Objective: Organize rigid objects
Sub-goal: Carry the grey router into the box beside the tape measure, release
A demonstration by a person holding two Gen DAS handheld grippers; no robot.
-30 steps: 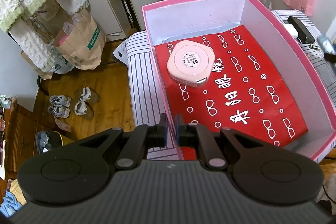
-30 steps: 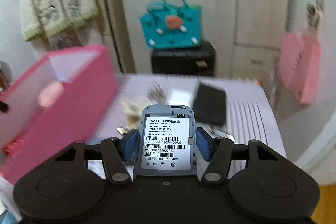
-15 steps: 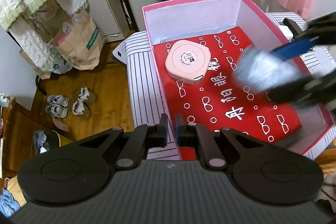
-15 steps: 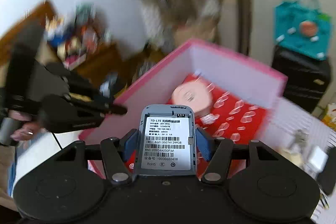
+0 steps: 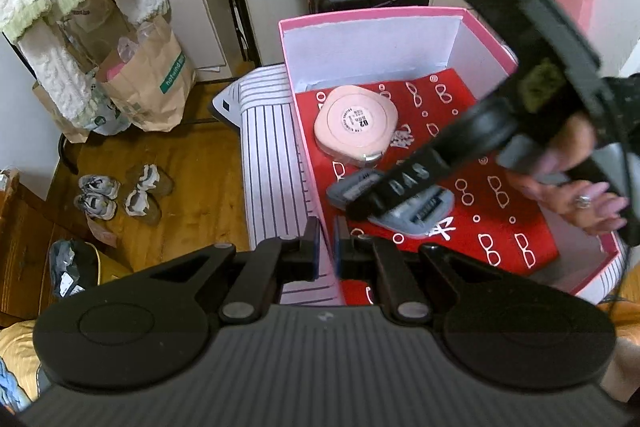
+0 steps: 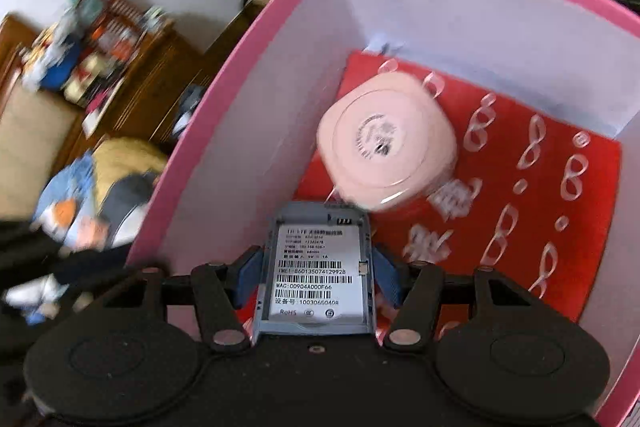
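two objects (image 5: 355,135) inside one box (image 5: 372,39)

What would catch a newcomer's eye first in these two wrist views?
The open pink cardboard box with its red glasses-print paper lining, holding a rounded pale pink plastic case near its far left corner. Just in front of that case, the right gripper holds a flat grey device with a barcode label down inside the box. The left gripper, shut, sits at the box's near wall.
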